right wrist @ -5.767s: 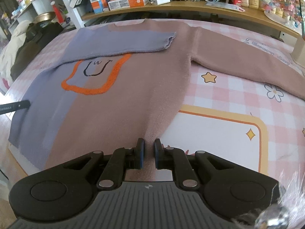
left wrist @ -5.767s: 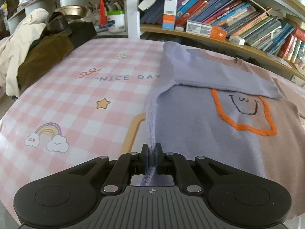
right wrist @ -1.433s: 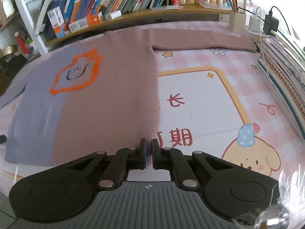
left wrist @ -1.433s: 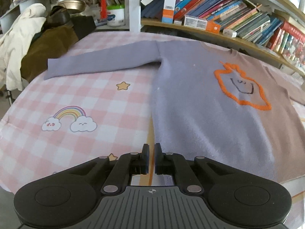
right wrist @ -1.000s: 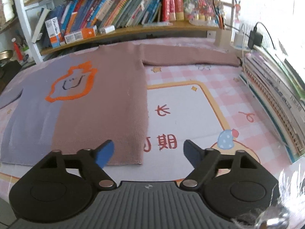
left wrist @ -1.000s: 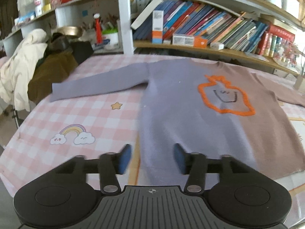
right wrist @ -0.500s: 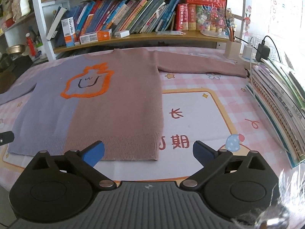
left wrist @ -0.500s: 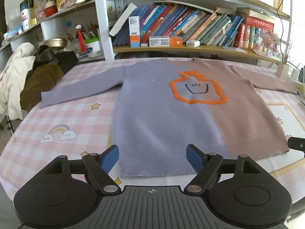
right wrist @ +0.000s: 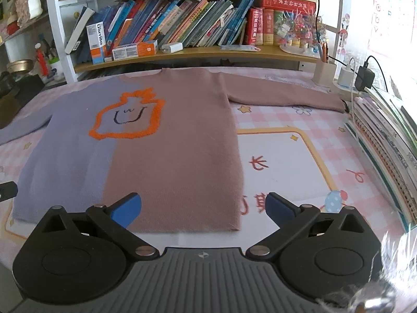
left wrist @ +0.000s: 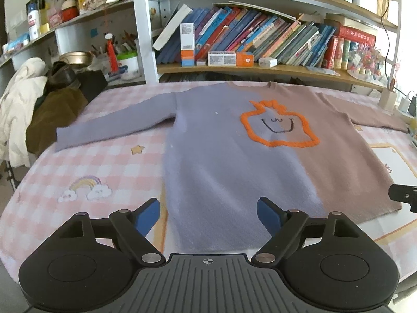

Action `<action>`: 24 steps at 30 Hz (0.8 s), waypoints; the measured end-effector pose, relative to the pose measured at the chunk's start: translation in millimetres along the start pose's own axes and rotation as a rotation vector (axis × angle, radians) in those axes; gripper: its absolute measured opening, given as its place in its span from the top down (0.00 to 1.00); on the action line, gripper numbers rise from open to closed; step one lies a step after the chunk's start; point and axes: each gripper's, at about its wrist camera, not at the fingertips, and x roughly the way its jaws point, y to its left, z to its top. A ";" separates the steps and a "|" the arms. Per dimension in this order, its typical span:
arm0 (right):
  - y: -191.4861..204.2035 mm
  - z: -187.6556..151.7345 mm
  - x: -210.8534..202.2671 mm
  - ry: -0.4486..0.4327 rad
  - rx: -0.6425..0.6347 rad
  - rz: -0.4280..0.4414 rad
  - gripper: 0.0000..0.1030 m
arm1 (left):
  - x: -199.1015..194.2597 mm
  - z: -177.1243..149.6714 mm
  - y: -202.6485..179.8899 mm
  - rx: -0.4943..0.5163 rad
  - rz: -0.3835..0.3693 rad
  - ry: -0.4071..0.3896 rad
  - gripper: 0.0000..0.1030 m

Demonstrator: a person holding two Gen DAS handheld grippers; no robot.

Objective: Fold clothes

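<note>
- The sweater [left wrist: 234, 161] is lying flat and face up on the table [left wrist: 104, 161], both sleeves spread out to the sides, hem nearest the cameras.
- Left gripper [left wrist: 208, 215] hangs over the purple hem side with its fingers wide apart, nothing in them.
- Right gripper [right wrist: 203, 208] is the same over the brown side: fingers spread, empty.
- Looks like a soft, fuzzy knit, so I'd guess it's light, floppy and a bit stretchy. It'll sag and drag rather than hold shape.
- I'd pinch at the edges: a sleeve cuff [right wrist: 336, 104] or a hem corner [right wrist: 234, 225]. Grabbing mid-panel would probably just bunch it.
</note>
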 end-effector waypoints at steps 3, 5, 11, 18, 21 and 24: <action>15.8 5.0 4.7 -0.002 0.001 -0.009 0.00 | 6.5 5.1 17.6 -0.009 -0.007 0.000 0.17; 28.6 8.4 8.4 0.000 -0.006 -0.010 0.00 | 12.4 9.8 30.5 -0.020 -0.007 0.002 0.17; 64.3 17.9 21.2 0.009 -0.011 -0.023 0.00 | 32.1 18.5 67.0 -0.036 -0.015 0.012 0.17; 101.5 24.3 32.0 0.005 -0.016 -0.045 0.00 | 56.4 23.9 115.4 -0.077 -0.006 0.028 0.17; 111.2 27.1 34.2 -0.003 -0.002 -0.065 0.00 | 64.6 29.4 138.1 -0.101 0.010 0.015 0.17; 116.8 28.5 36.7 0.002 0.021 -0.091 0.00 | 72.5 36.3 161.9 -0.134 0.035 0.006 0.17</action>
